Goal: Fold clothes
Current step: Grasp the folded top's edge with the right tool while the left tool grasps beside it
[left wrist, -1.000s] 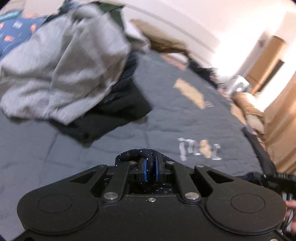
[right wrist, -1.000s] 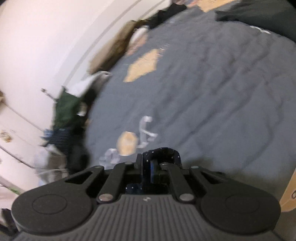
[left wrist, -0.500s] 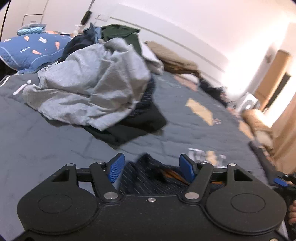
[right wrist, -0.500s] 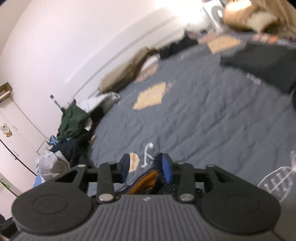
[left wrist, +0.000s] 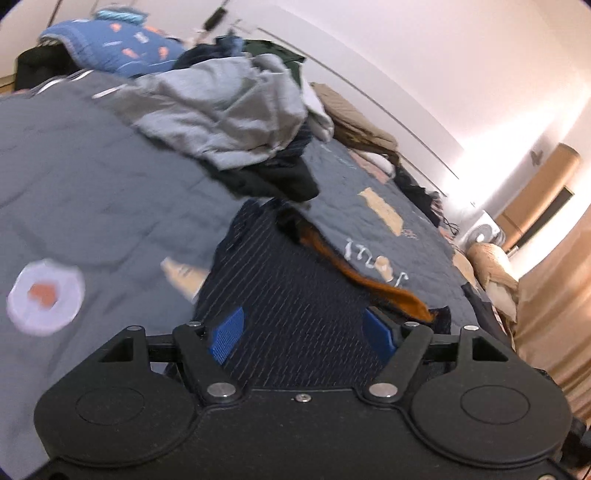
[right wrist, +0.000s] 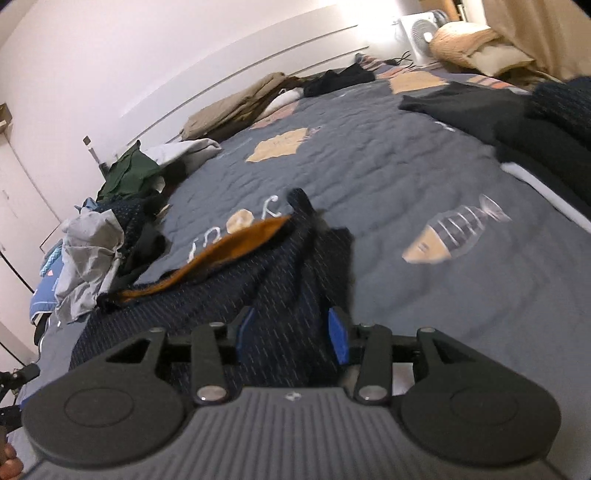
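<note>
A dark navy garment (left wrist: 295,288) with fine pale stripes and an orange lining strip (left wrist: 384,288) lies spread on the grey quilt (left wrist: 92,192). My left gripper (left wrist: 303,334) hovers over its near edge. Its jaws are opening, and the cloth lies between the blue pads (left wrist: 227,334) without being pressed. In the right wrist view the same garment (right wrist: 229,295) stretches to the left, its orange strip (right wrist: 236,240) turned up. My right gripper (right wrist: 291,332) is over a raised fold. Its jaws are opening too, with cloth between the pads and no grip.
A heap of clothes topped by a grey garment (left wrist: 229,107) sits at the far left of the bed, before a blue pillow (left wrist: 122,48). Folded black clothes (right wrist: 517,110) lie at the right. A khaki garment (right wrist: 236,107) lies along the wall, a fan (right wrist: 421,26) beyond.
Both grippers were shut on bunched navy cloth a second ago. They have opened, let it go and drawn back. The garment now lies spread out on the quilt.
</note>
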`<action>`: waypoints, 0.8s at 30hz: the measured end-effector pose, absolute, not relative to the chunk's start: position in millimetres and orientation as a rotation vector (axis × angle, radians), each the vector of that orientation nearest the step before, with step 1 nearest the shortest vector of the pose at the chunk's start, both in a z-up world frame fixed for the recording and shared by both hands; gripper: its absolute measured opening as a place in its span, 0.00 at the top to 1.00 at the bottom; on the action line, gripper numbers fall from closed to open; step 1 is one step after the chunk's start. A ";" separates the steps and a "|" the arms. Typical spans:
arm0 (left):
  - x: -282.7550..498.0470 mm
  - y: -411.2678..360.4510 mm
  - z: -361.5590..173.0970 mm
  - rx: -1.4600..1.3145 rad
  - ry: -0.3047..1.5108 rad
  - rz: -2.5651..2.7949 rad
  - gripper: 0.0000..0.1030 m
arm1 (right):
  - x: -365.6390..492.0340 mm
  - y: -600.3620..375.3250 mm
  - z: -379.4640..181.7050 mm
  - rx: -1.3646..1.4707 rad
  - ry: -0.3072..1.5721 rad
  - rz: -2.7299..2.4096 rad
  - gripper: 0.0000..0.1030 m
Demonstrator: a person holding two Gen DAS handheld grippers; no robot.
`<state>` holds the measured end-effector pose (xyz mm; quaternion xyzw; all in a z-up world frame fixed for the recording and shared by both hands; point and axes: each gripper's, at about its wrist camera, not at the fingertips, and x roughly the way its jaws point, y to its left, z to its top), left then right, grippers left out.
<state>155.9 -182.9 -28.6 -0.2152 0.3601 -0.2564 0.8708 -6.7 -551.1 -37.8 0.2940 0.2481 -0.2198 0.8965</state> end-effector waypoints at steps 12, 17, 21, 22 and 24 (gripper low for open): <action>157.3 -168.2 -42.5 -0.408 0.771 -0.532 0.29 | -6.7 -551.5 -56.4 0.585 0.550 -0.453 0.58; 160.5 -183.3 -45.2 -0.354 0.772 -0.572 0.29 | 3.4 -547.5 -64.9 0.608 0.575 -0.439 0.58; 158.6 -198.2 -50.4 -0.304 0.784 -0.608 0.29 | 9.5 -545.7 -69.0 0.605 0.581 -0.439 0.58; 158.2 -201.4 -51.7 -0.296 0.788 -0.616 0.29 | 10.4 -546.7 -70.1 0.613 0.582 -0.440 0.58; 157.1 -207.2 -54.1 -0.281 0.793 -0.631 0.29 | 11.2 -548.3 -72.5 0.632 0.580 -0.442 0.58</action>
